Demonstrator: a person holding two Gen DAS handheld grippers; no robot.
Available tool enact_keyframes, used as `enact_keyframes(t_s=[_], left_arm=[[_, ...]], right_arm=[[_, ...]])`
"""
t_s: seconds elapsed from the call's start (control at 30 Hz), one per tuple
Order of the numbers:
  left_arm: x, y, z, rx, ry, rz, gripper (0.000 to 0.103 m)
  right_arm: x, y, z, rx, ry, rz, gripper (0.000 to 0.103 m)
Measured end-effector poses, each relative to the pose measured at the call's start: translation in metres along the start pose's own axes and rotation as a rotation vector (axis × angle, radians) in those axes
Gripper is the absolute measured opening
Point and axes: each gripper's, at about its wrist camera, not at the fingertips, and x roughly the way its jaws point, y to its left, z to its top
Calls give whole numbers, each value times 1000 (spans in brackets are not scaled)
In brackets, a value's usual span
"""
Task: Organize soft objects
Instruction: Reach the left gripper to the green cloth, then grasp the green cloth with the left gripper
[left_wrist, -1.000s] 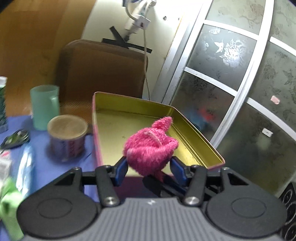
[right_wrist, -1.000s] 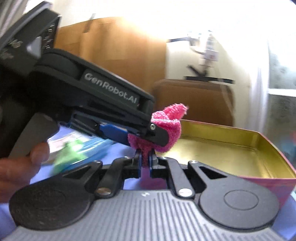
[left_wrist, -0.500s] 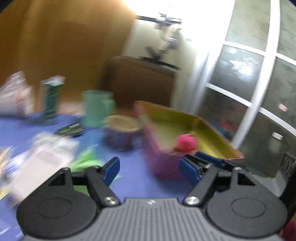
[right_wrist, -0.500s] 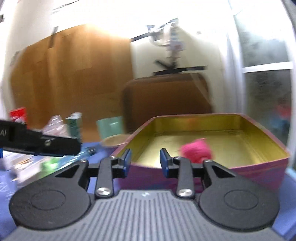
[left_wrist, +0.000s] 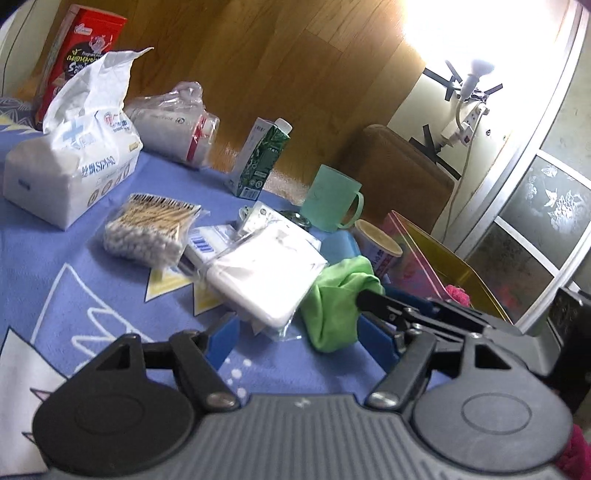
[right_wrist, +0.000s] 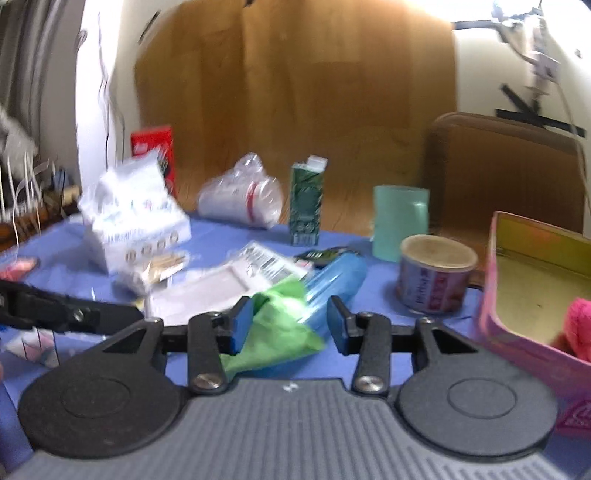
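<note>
Print on the tissue pack (left_wrist: 70, 173) reads "SPA"; the red box (left_wrist: 79, 51) lettering is too warped to read. Green cloth (left_wrist: 340, 295) lies crumpled on the blue surface (left_wrist: 92, 288), no clear long axis, between both open, empty tongs: left tongs (left_wrist: 301, 345), and right tongs (right_wrist: 290, 328), whose jaws just narrowed. Pink toy (right_wrist: 580, 328) sits cut off inside the tin (right_wrist: 517, 332).

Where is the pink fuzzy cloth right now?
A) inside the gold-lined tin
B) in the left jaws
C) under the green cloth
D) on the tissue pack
A: the pink fuzzy cloth lies inside the gold-lined tin, with neither gripper's jaws on it.
</note>
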Motion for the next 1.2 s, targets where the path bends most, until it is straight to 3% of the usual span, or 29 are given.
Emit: enact_keyframes(t_s=[0.03, 0.27, 0.37, 0.47, 0.5, 0.53, 0.6, 0.77, 0.8, 0.87, 0.9, 0.93, 1.2], left_arm=[[-3, 3, -3, 3, 3, -7, 73], [12, -6, -9, 34, 80, -95, 73], [22, -16, -15, 57, 137, -136, 73], [31, -28, -21, 91, 178, -148, 73], [33, -31, -22, 100, 189, -148, 73], [34, -34, -24, 107, 200, -150, 73], [33, -37, -25, 118, 212, -148, 73], [37, -43, -28, 118, 235, -127, 70], [40, -44, -29, 111, 244, -129, 65], [42, -48, -30, 119, 249, -134, 57], [44, -51, -30, 123, 255, -145, 53], [45, -54, -29, 122, 264, -160, 49], [60, -110, -11, 261, 223, -217, 48]], right_arm=[[-7, 3, -4, -16, -12, 4, 5], [-54, 15, -26, -7, 38, 170, 4], [-66, 13, -43, -23, 65, 201, 5], [-69, 14, -52, -58, 76, 162, 14], [-67, 14, -52, -58, 80, 159, 30], [-66, 15, -51, -53, 79, 155, 55], [-67, 16, -50, -48, 64, 146, 73], [-55, 19, -53, -88, 87, 117, 74], [-51, 17, -54, -86, 103, 117, 72], [-45, 14, -56, -55, 115, 145, 57], [-46, 11, -56, -38, 111, 173, 30], [-47, 11, -56, -32, 107, 185, 15], [-73, -6, -52, -28, -39, 33, 10]])
